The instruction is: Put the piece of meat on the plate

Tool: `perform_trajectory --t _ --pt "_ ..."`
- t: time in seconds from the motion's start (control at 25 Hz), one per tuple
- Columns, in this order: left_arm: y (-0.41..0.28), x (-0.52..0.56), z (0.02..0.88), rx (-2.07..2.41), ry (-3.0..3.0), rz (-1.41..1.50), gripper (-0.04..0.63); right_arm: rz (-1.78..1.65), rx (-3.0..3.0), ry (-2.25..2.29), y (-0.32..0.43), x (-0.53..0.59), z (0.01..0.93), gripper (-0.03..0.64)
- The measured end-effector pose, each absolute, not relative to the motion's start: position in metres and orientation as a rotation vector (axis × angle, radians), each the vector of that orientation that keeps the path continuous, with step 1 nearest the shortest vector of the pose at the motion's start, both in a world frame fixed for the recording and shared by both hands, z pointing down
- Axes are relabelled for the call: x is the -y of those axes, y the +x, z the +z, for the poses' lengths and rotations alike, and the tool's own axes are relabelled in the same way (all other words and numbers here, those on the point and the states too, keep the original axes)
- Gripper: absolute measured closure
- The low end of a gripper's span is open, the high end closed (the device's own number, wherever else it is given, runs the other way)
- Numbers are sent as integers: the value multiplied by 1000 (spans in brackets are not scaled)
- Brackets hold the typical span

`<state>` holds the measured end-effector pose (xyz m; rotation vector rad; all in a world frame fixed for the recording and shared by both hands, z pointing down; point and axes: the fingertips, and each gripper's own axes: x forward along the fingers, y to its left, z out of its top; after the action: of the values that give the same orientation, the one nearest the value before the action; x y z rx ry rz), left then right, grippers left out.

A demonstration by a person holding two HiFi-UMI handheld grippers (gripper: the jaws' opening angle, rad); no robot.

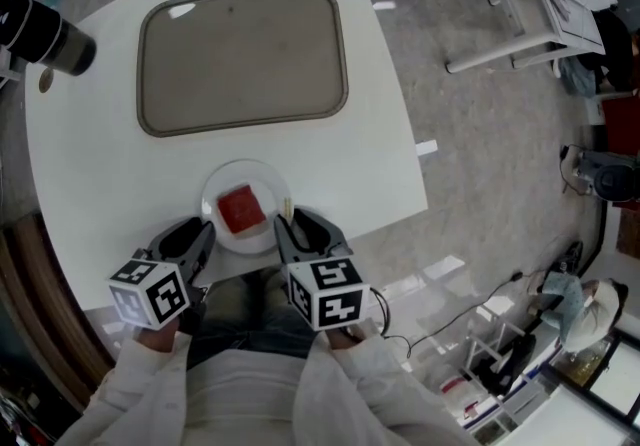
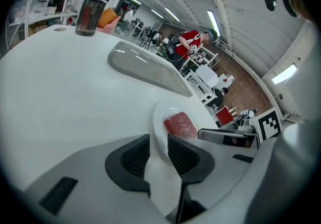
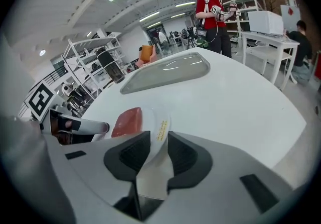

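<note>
Tumbler: a dark tumbler (image 1: 50, 37) stands upright on the white table (image 1: 100, 154), far beyond the plate and well to its left.
Left gripper: the left gripper (image 1: 203, 234) is at the plate's left edge and points down at a slant. Its marker cube (image 1: 150, 292) is on the side away from the plate, toward the person.
Left grip: the dark ribbed pads (image 2: 135, 160) have the plate's rim between them and look pressed against it on both sides. The jaws are only as far apart as the rim is thick.
Tray: a grey-brown tray (image 1: 240, 54) with rounded corners lies flat beyond the plate, well apart from it.
Plate: the small white plate (image 1: 222, 181) rests on the table at the near edge, between the two grippers.
Meat: the red, squarish piece of meat (image 1: 240, 209) lies on the plate, about in its middle, touching neither gripper.
Right gripper: the right gripper (image 1: 285, 227) is at the plate's right edge, slanted down like the left one. Its own marker cube (image 1: 325, 292) is on the near side.
Right grip: the jaws are spread to their widest. The plate's rim, which bears a small yellow label (image 3: 161, 130), runs between the pads (image 3: 183, 155) without being clamped.
Background: a person in a red top (image 3: 213, 14) stands far beyond the plate, past the tray and the table's far end.
</note>
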<state>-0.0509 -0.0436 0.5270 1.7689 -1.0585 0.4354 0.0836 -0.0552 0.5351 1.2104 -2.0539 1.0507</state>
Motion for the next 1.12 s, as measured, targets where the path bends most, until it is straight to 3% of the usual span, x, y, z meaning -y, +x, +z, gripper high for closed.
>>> perform_trajectory --t 1.12 --pt "-55 47 530 1059 1728 469 523 1103 1998 1285 78 54 529 525"
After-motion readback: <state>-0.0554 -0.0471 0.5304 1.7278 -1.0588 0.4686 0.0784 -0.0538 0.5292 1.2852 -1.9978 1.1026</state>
